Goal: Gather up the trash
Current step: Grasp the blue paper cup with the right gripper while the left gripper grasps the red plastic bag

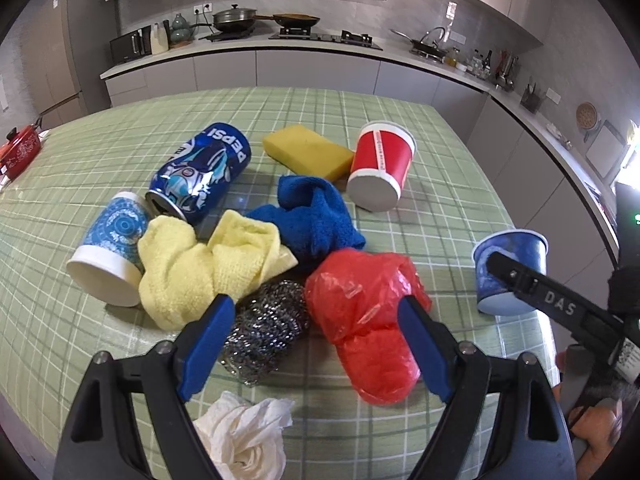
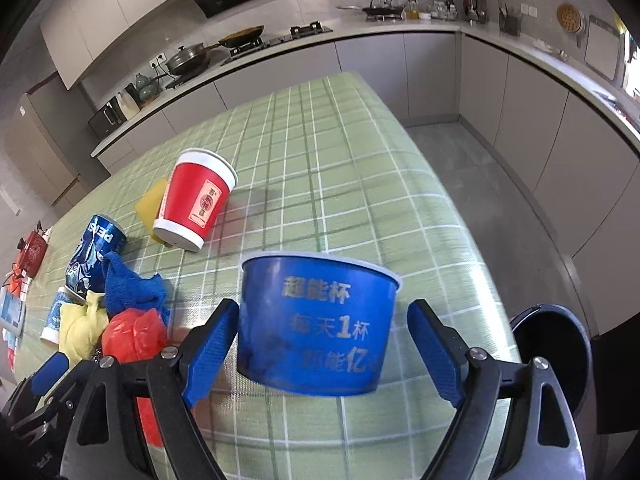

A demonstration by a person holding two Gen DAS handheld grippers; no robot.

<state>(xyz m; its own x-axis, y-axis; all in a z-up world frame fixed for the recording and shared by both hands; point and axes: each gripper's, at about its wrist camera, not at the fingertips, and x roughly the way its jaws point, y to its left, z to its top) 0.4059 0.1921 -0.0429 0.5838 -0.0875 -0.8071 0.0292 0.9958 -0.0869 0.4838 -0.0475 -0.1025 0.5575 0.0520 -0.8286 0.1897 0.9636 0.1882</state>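
My left gripper (image 1: 316, 312) is open over the pile, its fingers either side of a steel wool ball (image 1: 264, 328) and a red plastic bag (image 1: 360, 320). A crumpled white tissue (image 1: 244, 436) lies below it. A Pepsi can (image 1: 200, 172), a blue patterned cup (image 1: 108, 248) and a red paper cup (image 1: 380, 166) lie on their sides. My right gripper (image 2: 320, 320) is open around an upright blue paper cup (image 2: 316, 320), which also shows in the left wrist view (image 1: 508, 276); its left finger is close to the cup wall, the right finger apart.
Yellow cloth (image 1: 208, 264), blue cloth (image 1: 312, 216) and a yellow sponge (image 1: 308, 152) lie in the pile on the green checked table (image 1: 120, 360). A black bin (image 2: 556, 360) stands off the table's right edge. A red pot (image 1: 20, 148) sits far left.
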